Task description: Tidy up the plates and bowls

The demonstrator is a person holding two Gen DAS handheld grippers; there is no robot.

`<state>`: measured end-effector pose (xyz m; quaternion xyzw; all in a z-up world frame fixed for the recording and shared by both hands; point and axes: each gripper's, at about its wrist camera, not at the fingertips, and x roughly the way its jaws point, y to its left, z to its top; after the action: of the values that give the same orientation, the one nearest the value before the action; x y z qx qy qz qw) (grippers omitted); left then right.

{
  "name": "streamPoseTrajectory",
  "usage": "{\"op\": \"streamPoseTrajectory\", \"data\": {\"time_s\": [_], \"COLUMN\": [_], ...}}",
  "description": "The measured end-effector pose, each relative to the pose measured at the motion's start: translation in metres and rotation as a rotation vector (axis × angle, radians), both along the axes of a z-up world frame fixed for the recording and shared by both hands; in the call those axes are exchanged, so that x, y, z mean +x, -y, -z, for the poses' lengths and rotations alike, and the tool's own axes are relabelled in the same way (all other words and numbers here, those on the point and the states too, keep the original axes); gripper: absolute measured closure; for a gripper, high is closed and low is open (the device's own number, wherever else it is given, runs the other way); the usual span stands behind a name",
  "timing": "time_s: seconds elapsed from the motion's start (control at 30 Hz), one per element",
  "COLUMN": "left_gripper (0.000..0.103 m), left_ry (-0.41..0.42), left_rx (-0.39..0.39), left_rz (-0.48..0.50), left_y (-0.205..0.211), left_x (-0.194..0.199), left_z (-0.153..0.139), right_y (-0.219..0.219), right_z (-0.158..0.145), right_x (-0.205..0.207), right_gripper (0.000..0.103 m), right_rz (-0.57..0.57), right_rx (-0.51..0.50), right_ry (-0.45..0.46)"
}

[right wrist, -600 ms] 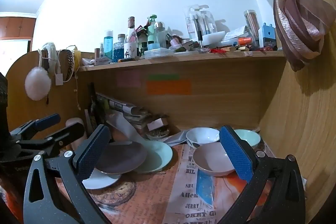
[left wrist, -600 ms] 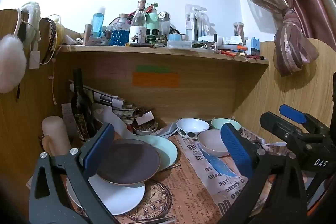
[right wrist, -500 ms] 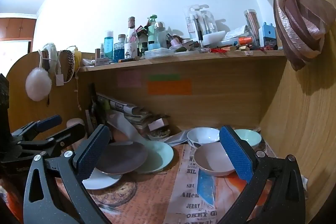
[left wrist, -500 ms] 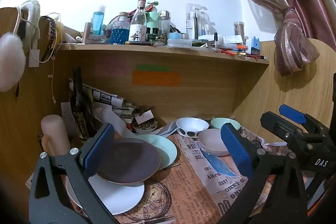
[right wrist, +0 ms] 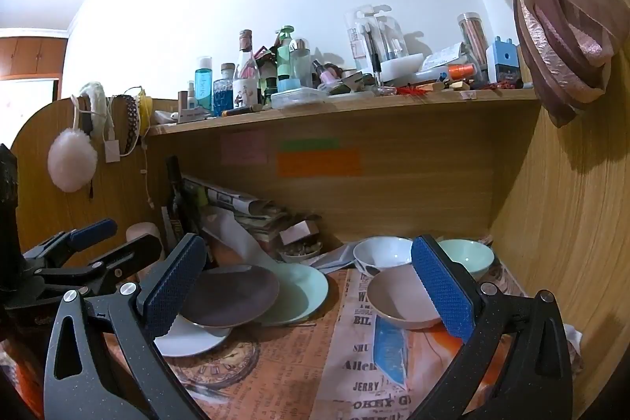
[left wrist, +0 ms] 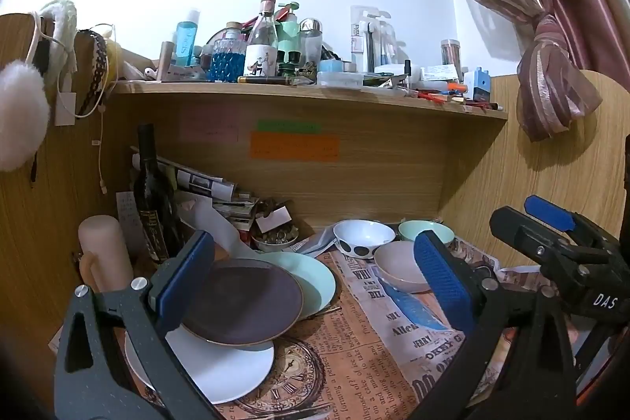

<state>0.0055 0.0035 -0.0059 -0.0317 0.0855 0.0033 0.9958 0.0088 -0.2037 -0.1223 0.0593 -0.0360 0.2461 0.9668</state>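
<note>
Inside small bowl point(left wrist: 274, 238), tiny trinkets.

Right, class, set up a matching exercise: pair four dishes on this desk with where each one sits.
Things:
1. brown plate
2. white plate
3. spotted bowl
4. pink bowl

Places:
A. at the bottom of the plate pile
B. nearest of the three bowls
C. on top of the plate pile
D. behind the nearest bowl, left of the mint bowl

Pairs: 1-C, 2-A, 3-D, 4-B
</note>
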Motion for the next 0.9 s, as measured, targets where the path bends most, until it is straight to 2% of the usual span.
{"op": "streamPoseTrajectory", "data": {"time_s": [0.9], "left_gripper": [0.000], "left_ry": [0.004], "left_rx": [-0.006], "left_rz": [0.004], "left_y": [0.0041], "left_x": [-0.0052], "left_z": [-0.0003], "right_y": [-0.0018], "right_z": [-0.0019], "right_x": [-0.0052], "right_gripper": [0.000], "right_rz": [-0.003], "right_rx": [0.000], "right_ry": [0.012]}}
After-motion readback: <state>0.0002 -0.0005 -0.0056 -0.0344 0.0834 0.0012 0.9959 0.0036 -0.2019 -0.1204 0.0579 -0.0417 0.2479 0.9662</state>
